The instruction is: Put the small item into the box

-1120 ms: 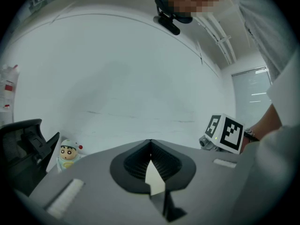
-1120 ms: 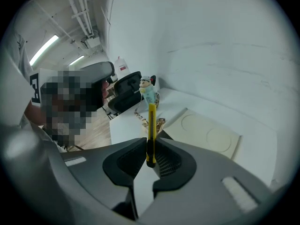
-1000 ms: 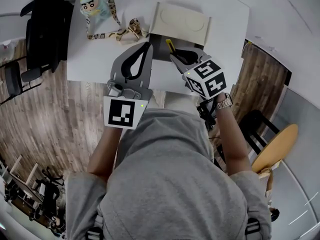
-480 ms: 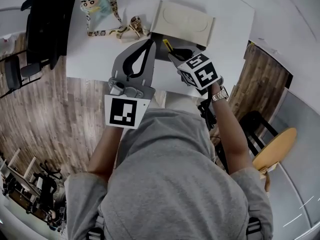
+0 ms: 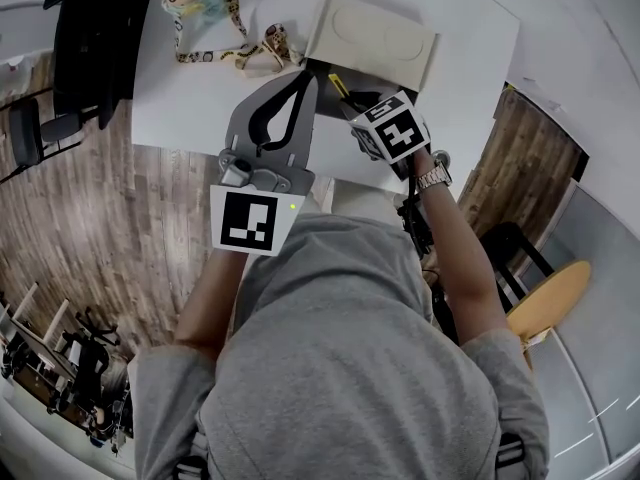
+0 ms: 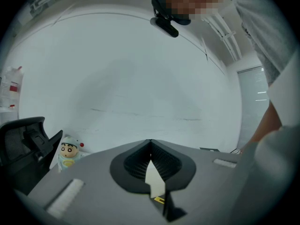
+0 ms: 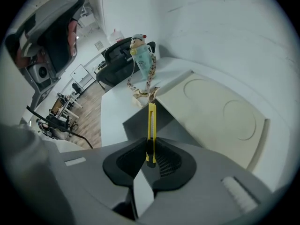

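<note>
On the far left, the black chair [image 5: 95, 38] is cut off by the frame edge in the head view. The cartoon-figure bottle [image 5: 190, 3] stands beside it at the back corner of the white bench [image 5: 200, 108]. Its patterned lanyard [image 5: 225, 53] trails across the bench toward the box [image 5: 322, 93].

The left hand-held gripper [image 5: 303, 76] reaches over the bench just left of the box, and its grey body covers the box's near left corner. The left gripper view shows its jaws closed tip to tip on nothing [image 6: 150, 142]. Only a cream sliver and a speck of yellow show through the gap behind them, too little to identify. That view also catches the bottle [image 6: 69, 153] and the chair [image 6: 23, 144] low on the left, which look small there.

The box is a dark grey tray whose cream lid [image 5: 375, 43] stands open behind it. From the head, much of its inside is hidden under both grippers.

The right gripper view shows more: the grey box wall [image 7: 140, 121], the lid's inner face [image 7: 215, 111] with two pressed circles, and the bottle [image 7: 140, 53] and lanyard [image 7: 149, 81] beyond.

The right hand-held gripper [image 7: 150, 149] is clamped on the lower end of a yellow utility knife [image 7: 151, 121]. The knife points away from the jaws over the open box. In the head view the knife [image 5: 338, 86] is a short yellow strip above the tray, ahead of the right hand-held gripper [image 5: 352, 100]. No view shows whether the knife touches the box floor.

The marker cube [image 5: 390, 133] hides the hand behind it, and a wristwatch [image 5: 433, 177] shows at the wrist.
</note>
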